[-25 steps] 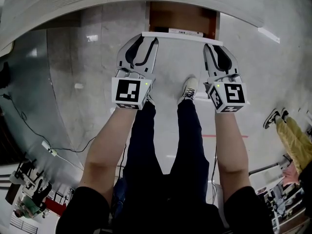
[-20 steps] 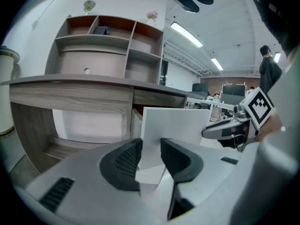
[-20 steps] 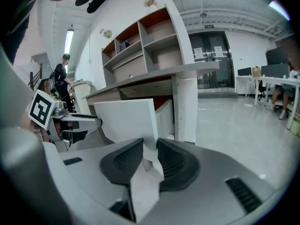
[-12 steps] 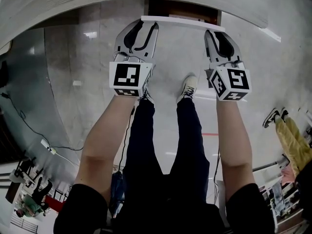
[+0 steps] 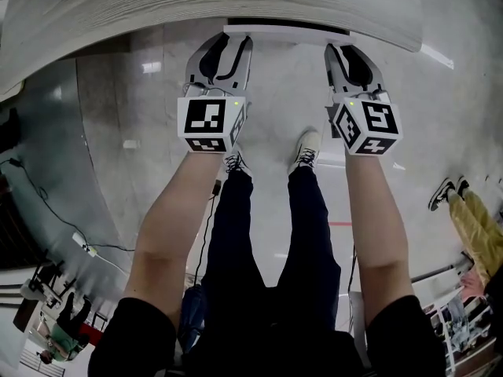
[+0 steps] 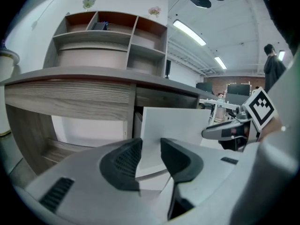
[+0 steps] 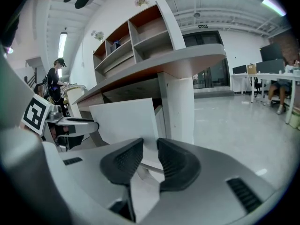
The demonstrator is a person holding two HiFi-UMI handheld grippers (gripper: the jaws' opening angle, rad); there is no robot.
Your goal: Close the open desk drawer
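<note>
Two grippers are lined up at the drawer front (image 5: 287, 31). It's a tight picture from the head view: the white panel is tucked almost flush under the edge of the desk (image 5: 157, 10), with only a dark sliver left showing above it. The left gripper (image 6: 151, 146) is set at the panel's left end. Its jaws are parted by a narrow gap and nothing is clasped between the pads, with only the pale face of the drawer seen beyond them. The right gripper (image 7: 150, 146) is placed at the right end, its jaws likewise slack and apart, nothing gripped. Both sets of tips are held against the panel's face or just short of it, and contact cannot be settled. Below, a white shoe (image 5: 305, 149) is planted on the grey floor (image 5: 118, 171), and a shelf unit (image 6: 112, 36) is seen standing on top of the desk.
</note>
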